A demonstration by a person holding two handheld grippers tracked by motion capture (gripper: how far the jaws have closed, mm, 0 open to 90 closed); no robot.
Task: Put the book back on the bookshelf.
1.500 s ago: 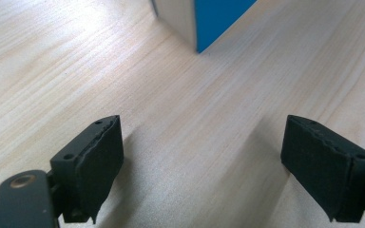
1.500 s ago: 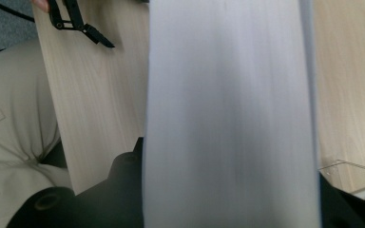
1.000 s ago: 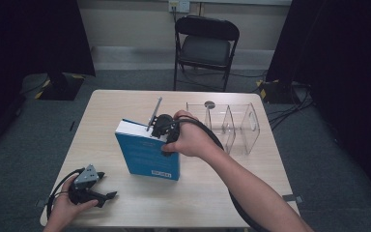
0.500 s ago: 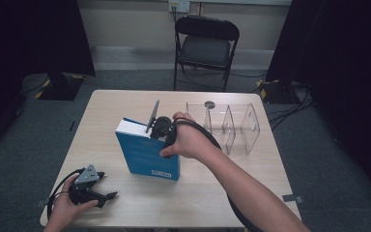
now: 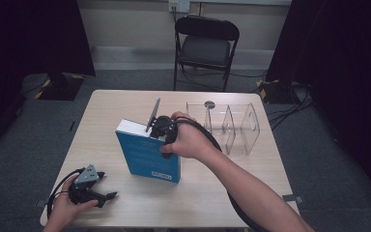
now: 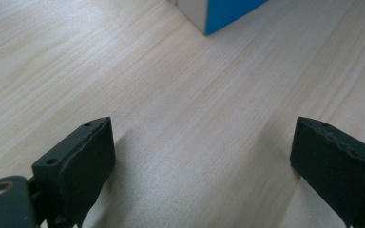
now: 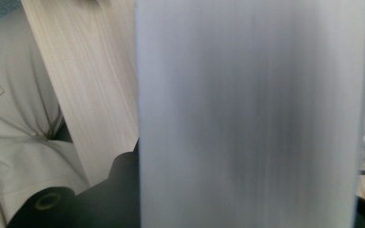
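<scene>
upright blue book blocks mid-table, clear divider rack behind right, open tabletop left and front

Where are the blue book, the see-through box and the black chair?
blue book (image 5: 147,154), high view, front cover.
see-through box (image 5: 251,126), high view, right wall.
black chair (image 5: 206,50), high view, seat.
</scene>
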